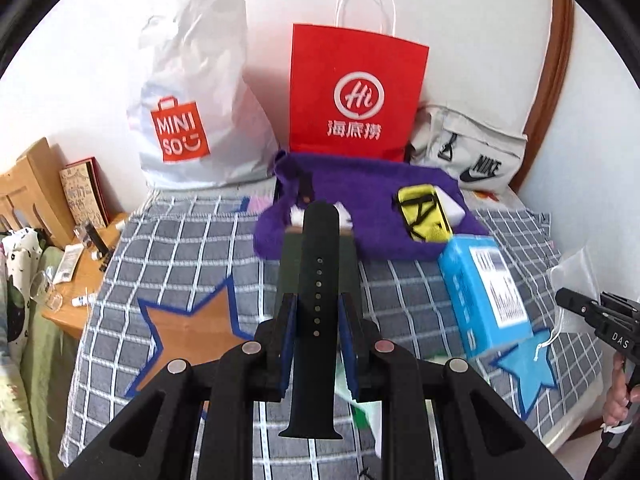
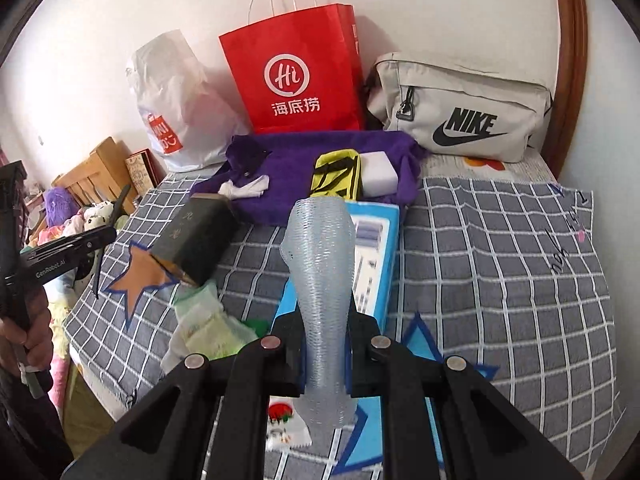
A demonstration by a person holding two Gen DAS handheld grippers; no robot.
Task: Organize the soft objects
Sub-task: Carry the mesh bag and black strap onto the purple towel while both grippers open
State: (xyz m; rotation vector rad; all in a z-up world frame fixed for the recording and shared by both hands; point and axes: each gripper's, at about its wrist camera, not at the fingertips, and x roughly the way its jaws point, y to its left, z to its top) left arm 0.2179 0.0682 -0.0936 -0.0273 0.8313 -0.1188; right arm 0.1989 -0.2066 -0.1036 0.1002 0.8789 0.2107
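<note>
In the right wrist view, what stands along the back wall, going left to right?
White plastic Miniso shopping bag → red paper Haidilao bag with white handles → grey fabric Nike pouch.

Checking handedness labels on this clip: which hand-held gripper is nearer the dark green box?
Left. The left hand-held gripper, shut on a black watch strap, sits right above the dark green box. The right hand-held gripper, holding a silvery mesh sleeve, is over the blue box beside it.

Purple fuzzy bag (image 1: 360,208), grey-checked bedspread (image 1: 192,248)
</note>
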